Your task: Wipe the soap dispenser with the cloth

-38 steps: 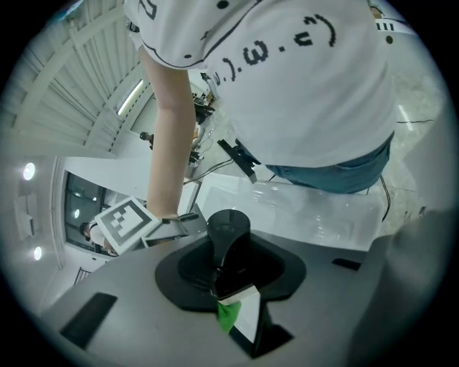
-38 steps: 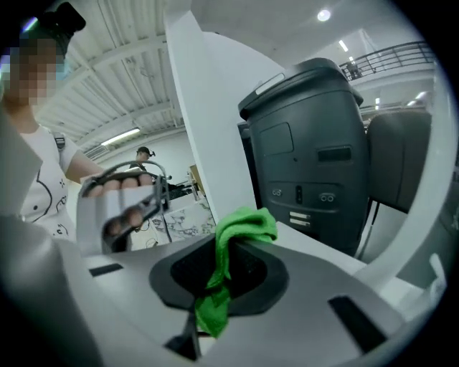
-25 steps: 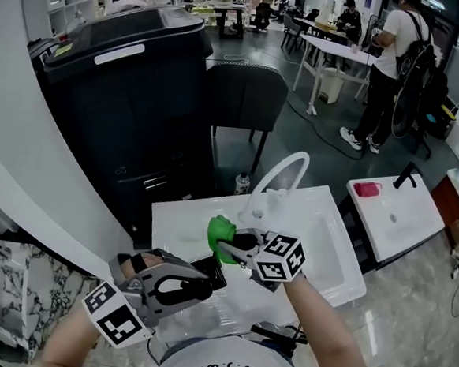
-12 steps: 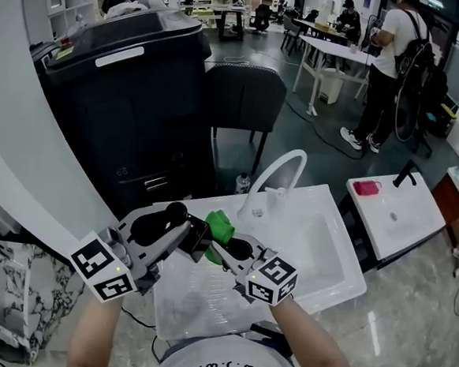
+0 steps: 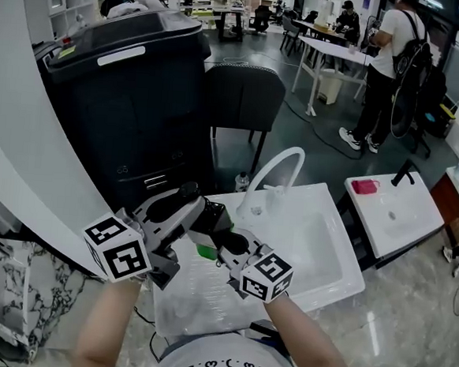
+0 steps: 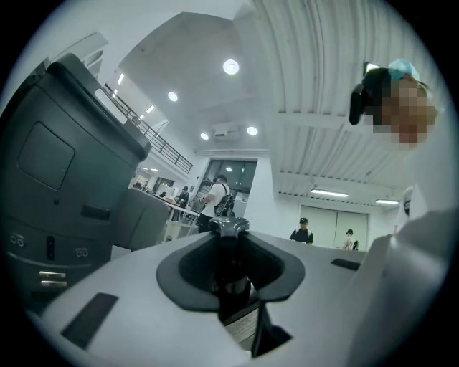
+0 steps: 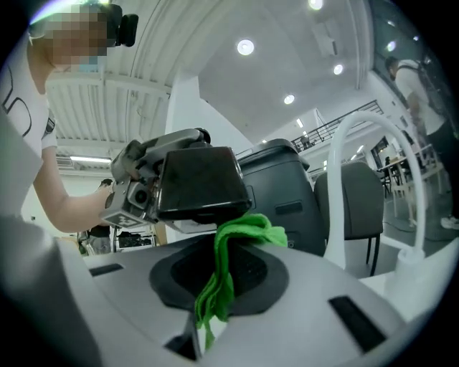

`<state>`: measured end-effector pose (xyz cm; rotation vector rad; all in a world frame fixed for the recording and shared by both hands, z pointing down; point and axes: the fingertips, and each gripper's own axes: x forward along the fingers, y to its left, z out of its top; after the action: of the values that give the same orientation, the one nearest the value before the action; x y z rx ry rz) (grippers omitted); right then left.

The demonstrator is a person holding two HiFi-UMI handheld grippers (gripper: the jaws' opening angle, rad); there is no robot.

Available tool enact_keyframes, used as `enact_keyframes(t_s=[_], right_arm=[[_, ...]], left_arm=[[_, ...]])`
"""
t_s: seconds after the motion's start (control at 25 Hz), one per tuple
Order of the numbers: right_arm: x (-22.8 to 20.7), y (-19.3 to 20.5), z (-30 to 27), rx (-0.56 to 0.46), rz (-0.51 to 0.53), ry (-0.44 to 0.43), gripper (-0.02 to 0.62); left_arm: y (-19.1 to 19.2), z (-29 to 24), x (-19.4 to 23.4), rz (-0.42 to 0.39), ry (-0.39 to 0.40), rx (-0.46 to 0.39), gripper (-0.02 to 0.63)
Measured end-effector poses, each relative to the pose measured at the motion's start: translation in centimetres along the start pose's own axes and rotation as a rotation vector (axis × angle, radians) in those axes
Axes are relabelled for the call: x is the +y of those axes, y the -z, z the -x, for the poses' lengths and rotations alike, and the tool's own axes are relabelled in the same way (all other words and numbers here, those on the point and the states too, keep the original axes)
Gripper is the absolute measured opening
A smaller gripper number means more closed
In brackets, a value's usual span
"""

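My left gripper (image 5: 203, 216) is shut on a black soap dispenser (image 5: 213, 215) and holds it level above the white sink (image 5: 319, 253). In the left gripper view the dispenser (image 6: 240, 322) fills the gap between the jaws, and its label shows. My right gripper (image 5: 223, 247) is shut on a green cloth (image 5: 206, 252) just below and to the right of the dispenser. The right gripper view shows the cloth (image 7: 244, 229) bunched against the underside of the dispenser (image 7: 201, 183), rising from between my right gripper's (image 7: 222, 269) jaws. In the head view the dispenser hides most of the cloth.
A white arched faucet (image 5: 274, 170) rises at the sink's far edge. Behind it stand a large dark bin (image 5: 134, 92) and a dark chair (image 5: 244, 97). A second sink (image 5: 393, 219) with a red thing (image 5: 366, 188) is at right. People stand farther back (image 5: 393, 65).
My left gripper came up from the lower left with the dispenser, rolled over, and brought it onto the cloth. My right gripper rose a little. The cloth is now mostly covered.
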<state>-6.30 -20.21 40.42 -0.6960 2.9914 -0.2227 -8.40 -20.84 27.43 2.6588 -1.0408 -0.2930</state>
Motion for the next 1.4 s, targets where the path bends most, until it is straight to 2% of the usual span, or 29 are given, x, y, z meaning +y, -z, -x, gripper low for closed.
enact_keyframes(t_s=[0.16, 0.36, 0.56, 0.72, 0.8, 0.88, 0.96, 1.04, 1.28, 1.4], right_arm=[[0.0, -0.3, -0.1, -0.022, -0.033, 0.006, 0.046], [1.4, 0.8, -0.7, 0.015, -0.048, -0.027, 0.046], [4.2, 1.5, -0.6, 0.05, 0.012, -0.124, 0.046], [5.1, 1.6, 0.0, 0.061, 0.003, -0.185, 0.046], [3.9, 2.0, 0.5, 0.067, -0.02, -0.156, 0.046], [1.7, 2.0, 1.3, 0.055, -0.059, -0.084, 0.046], [-0.7, 1.5, 2.0, 0.018, -0.11, -0.01, 0.046], [-2.3, 0.7, 2.5, -0.03, -0.151, 0.03, 0.046], [-2.1, -0.9, 2.7, -0.068, -0.136, 0.006, 0.046], [-1.8, -0.8, 2.5, -0.056, -0.119, 0.009, 0.046]], left_arm=[[-0.4, -0.5, 0.9, 0.08, -0.006, -0.045, 0.1], [0.2, -0.8, 1.8, 0.059, -0.045, -0.042, 0.1], [0.5, -1.0, 2.7, 0.044, -0.064, -0.033, 0.1], [0.7, -0.9, 2.9, 0.049, -0.078, -0.028, 0.098], [0.8, -0.9, 2.7, 0.036, -0.082, -0.021, 0.1], [0.7, -0.8, 2.2, 0.023, -0.076, -0.013, 0.099], [0.6, -0.5, 1.9, 0.024, -0.064, -0.011, 0.1], [0.6, -0.3, 1.5, 0.039, -0.057, -0.017, 0.1], [0.7, 0.3, 1.7, 0.103, -0.068, -0.046, 0.098], [0.7, 0.3, 2.0, 0.094, -0.08, -0.042, 0.098]])
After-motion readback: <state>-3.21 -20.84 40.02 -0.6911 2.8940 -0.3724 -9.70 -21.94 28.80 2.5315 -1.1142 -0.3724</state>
